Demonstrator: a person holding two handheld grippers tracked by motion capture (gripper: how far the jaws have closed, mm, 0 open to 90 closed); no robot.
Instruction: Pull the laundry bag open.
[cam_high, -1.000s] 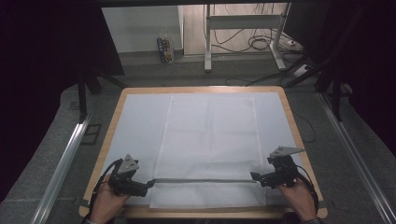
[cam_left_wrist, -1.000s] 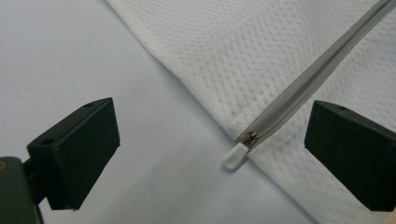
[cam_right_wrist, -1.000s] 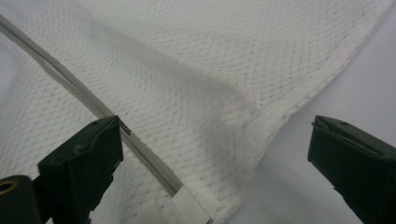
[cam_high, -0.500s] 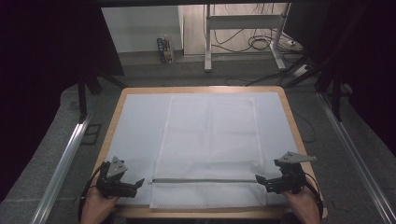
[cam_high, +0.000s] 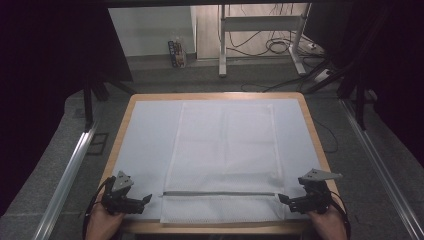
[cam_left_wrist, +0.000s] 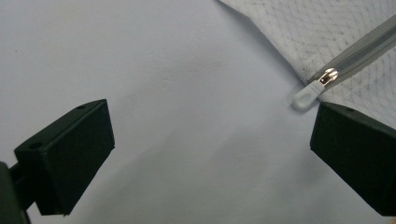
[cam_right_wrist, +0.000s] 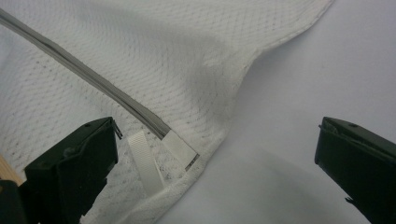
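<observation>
My left gripper (cam_high: 146, 199) and right gripper (cam_high: 283, 198), jaws apart and empty, flank a white mesh laundry bag (cam_high: 222, 155); next, likely pinching its zipper pull (cam_left_wrist: 309, 94).

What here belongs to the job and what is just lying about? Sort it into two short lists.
Likely part of the job:
mesh bag
its grey zipper and zipper pull
left gripper, jaws open beside the pull
right gripper, jaws open at the bag's other corner
white table cover

Just lying about:
cables on the floor
small box by the wall
</observation>
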